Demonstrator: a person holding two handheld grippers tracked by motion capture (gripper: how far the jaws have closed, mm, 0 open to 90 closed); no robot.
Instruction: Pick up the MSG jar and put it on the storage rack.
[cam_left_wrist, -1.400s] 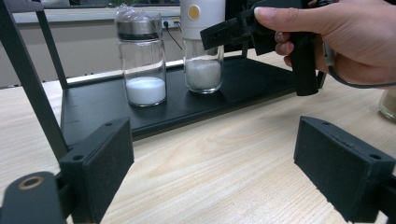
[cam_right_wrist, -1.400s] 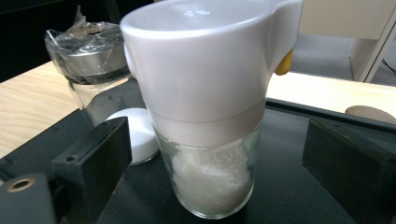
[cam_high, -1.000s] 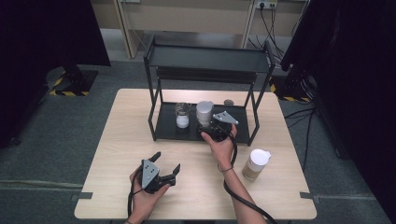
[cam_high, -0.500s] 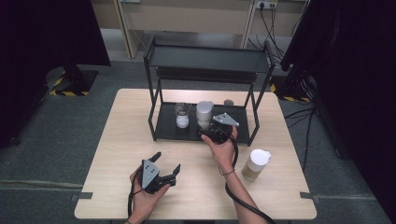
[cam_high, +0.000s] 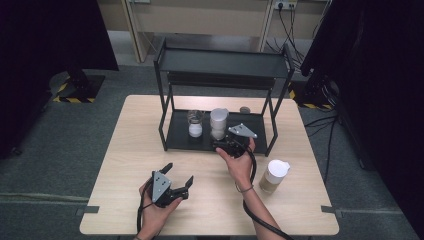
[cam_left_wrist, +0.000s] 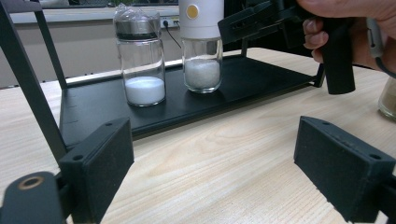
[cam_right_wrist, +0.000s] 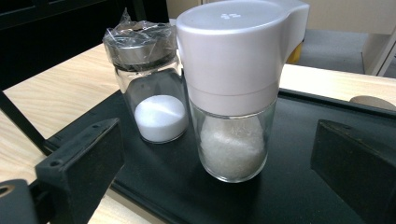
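A black two-tier rack (cam_high: 225, 62) stands at the back of the wooden table. On its lower shelf (cam_high: 180, 139) are a white-capped jar of white crystals (cam_high: 218, 122) (cam_right_wrist: 233, 93) (cam_left_wrist: 201, 46) and a metal-lidded glass jar of white powder (cam_high: 195, 124) (cam_right_wrist: 152, 88) (cam_left_wrist: 140, 60). My right gripper (cam_high: 223, 142) (cam_right_wrist: 217, 140) points at the white-capped jar. Its jaws have just been opening and stand wide, and neither pad touches the jar just ahead of them. My left gripper (cam_high: 178, 172) (cam_left_wrist: 215, 140) rests open over the front of the table, with nothing in it.
A third jar (cam_high: 275, 176) with a white cap and brownish contents stands on the table right of the rack. A small round object (cam_high: 245, 109) lies behind the lower shelf. The rack's black uprights (cam_left_wrist: 28, 79) frame the shelf. Bare wood surrounds my left gripper.
The right gripper has eased back a little from the white-capped jar, toward the person. The left gripper and both jars on the shelf have stayed where they were.
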